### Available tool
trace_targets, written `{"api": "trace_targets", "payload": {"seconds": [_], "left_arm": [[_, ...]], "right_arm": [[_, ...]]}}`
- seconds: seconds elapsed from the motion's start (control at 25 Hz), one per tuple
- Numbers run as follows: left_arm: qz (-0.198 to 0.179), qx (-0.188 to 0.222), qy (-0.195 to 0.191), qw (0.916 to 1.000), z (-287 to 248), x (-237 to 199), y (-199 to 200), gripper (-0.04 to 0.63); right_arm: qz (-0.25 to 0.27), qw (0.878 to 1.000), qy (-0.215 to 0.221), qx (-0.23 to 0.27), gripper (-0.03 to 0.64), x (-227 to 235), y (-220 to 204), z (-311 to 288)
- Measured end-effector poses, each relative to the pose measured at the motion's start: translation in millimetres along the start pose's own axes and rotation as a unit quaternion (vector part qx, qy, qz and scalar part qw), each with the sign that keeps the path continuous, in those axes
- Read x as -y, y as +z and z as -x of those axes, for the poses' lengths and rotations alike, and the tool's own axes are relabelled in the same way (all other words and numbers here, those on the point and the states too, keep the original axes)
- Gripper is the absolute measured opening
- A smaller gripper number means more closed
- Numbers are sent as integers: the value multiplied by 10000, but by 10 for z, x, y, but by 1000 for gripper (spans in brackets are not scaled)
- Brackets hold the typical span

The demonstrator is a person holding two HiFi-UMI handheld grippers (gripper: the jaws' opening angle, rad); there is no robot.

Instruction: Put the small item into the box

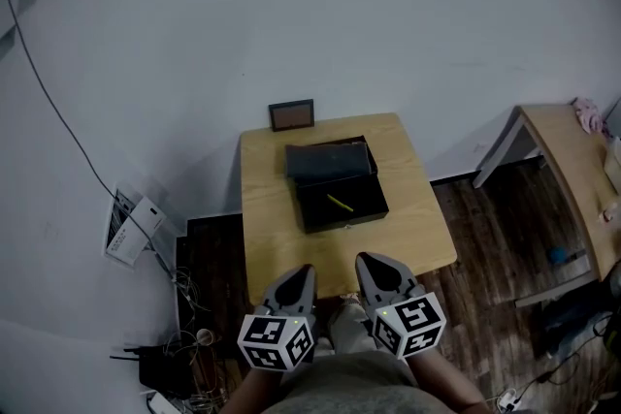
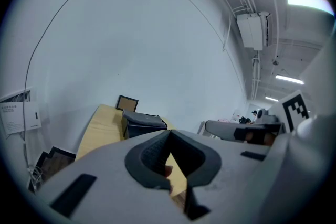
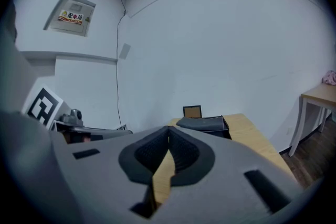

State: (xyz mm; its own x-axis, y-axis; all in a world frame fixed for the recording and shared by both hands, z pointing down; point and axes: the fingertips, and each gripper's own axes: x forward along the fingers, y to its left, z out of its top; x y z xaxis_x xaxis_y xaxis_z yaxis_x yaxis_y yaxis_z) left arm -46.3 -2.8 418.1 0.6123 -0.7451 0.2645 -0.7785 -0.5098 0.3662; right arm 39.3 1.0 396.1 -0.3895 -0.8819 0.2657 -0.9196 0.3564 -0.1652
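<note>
Floor clutter: a white cardboard packet and loose dark cables lie on the floor well to the left of the black box, clear of the work.
Left gripper: the grey two-jaw left gripper hangs near the person's body, at the table edge nearest the person and well short of the box. Its jaws are pressed together tip to tip with nothing between them.
Table: the small light wooden table carries the box near its middle, within easy reach of both arms.
Frame: a small dark-framed brown panel leans on the wall just behind the box.
Box: the black rectangular box stands open, its lid tipped up at the far side so the opening faces the person.
Small item: a thin yellow stick lies inside the box on its floor — the task looks done.
Right gripper: the grey right gripper is beside the left one and also short of the box, jaws closed on nothing — likely at rest.
Side table: a second wooden table stands well to the right of the box.
</note>
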Motion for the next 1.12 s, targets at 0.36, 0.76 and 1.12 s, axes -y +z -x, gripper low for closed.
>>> {"api": "trace_targets", "payload": {"seconds": [0.36, 0.76, 1.12], "left_arm": [[-48, 31, -65, 10000, 66, 68, 7, 3], [-8, 71, -49, 10000, 61, 48, 26, 3], [45, 50, -6, 10000, 0, -2, 21, 3]], "right_arm": [[-58, 9999, 61, 95, 0, -109, 12, 57], [-178, 9997, 105, 132, 0, -105, 41, 34], [-100, 9998, 160, 118, 0, -105, 100, -26]]}}
